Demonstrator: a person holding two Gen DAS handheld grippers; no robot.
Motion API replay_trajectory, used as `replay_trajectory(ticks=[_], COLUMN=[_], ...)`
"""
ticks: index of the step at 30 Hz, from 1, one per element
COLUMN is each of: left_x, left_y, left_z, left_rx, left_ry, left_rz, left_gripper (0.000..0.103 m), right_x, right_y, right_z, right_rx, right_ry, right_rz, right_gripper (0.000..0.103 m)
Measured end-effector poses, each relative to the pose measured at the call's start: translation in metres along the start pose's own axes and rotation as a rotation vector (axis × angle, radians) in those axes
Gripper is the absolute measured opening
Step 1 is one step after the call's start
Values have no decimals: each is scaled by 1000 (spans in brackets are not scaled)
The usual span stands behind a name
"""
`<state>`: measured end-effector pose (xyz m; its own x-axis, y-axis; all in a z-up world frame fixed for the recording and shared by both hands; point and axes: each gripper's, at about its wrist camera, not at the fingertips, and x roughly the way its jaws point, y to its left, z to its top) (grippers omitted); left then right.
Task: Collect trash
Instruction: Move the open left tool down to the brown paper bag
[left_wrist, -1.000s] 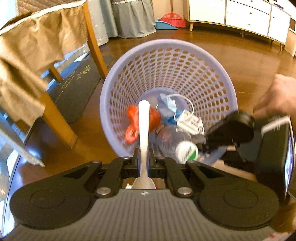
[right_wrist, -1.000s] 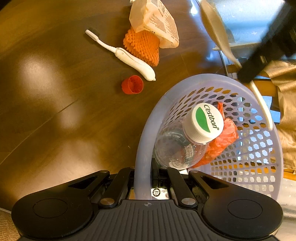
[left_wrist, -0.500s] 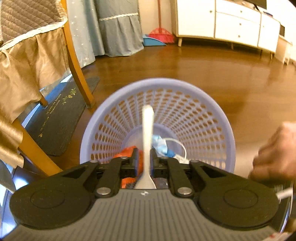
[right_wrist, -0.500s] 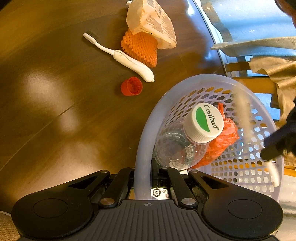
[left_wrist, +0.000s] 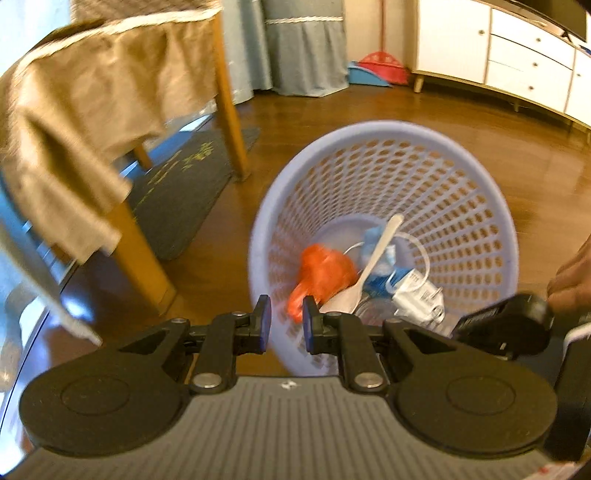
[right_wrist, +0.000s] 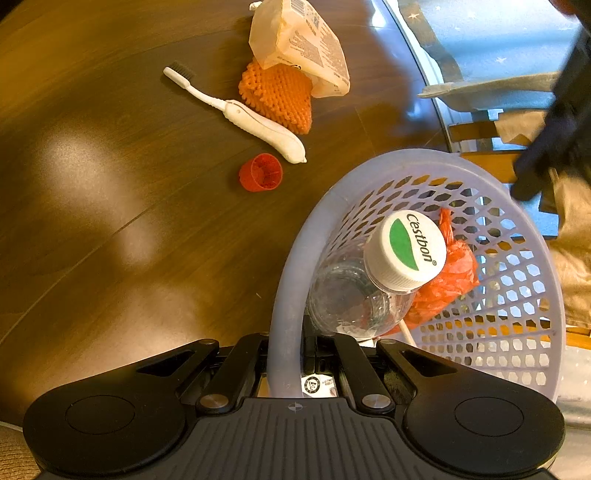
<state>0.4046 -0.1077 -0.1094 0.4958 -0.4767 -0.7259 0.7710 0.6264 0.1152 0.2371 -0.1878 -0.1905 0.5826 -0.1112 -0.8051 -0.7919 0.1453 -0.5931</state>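
A lilac perforated basket (left_wrist: 461, 173) holds an orange bag (left_wrist: 321, 273), a white plastic spoon (left_wrist: 369, 266), a blue mask and a clear bottle with a green-and-white cap (right_wrist: 406, 247). My left gripper (left_wrist: 284, 325) is open with nothing between its fingers, just at the basket's near left rim. My right gripper (right_wrist: 295, 354) is shut on the basket's rim (right_wrist: 288, 295). On the brown table (right_wrist: 110, 221) lie a white toothbrush (right_wrist: 251, 122), a small red cup (right_wrist: 260, 172), an orange knitted piece (right_wrist: 277, 92) and a pale wrapper (right_wrist: 299, 40).
A chair with a tan cover (left_wrist: 92, 110) stands left of the basket, with a dark mat (left_wrist: 184, 184) on the wood floor. A white cabinet (left_wrist: 498, 62) lines the far wall. A hand (left_wrist: 572, 280) shows at the right edge of the left wrist view.
My left gripper has opened and let go of the white spoon, which now lies in the basket. The gripper has pulled back toward the left. The right gripper keeps hold of the rim.
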Motion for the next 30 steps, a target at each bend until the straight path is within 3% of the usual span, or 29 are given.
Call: replay_trajectory(ticks=[10, 21, 30], left_x=[-19, -23, -23], left_y=[30, 41, 38], left_z=[-59, -129, -155], left_rx=[-134, -194, -224], left_ry=[63, 179, 207], left_rz=[115, 160, 154], left_gripper=[15, 20, 27], right_x=[2, 2, 2], right_y=[-2, -3, -3], right_z=[1, 2, 1], right_rx=[3, 5, 9], right_ry=[7, 8, 9], right_rz=[3, 6, 8], right_gripper=[0, 0, 0])
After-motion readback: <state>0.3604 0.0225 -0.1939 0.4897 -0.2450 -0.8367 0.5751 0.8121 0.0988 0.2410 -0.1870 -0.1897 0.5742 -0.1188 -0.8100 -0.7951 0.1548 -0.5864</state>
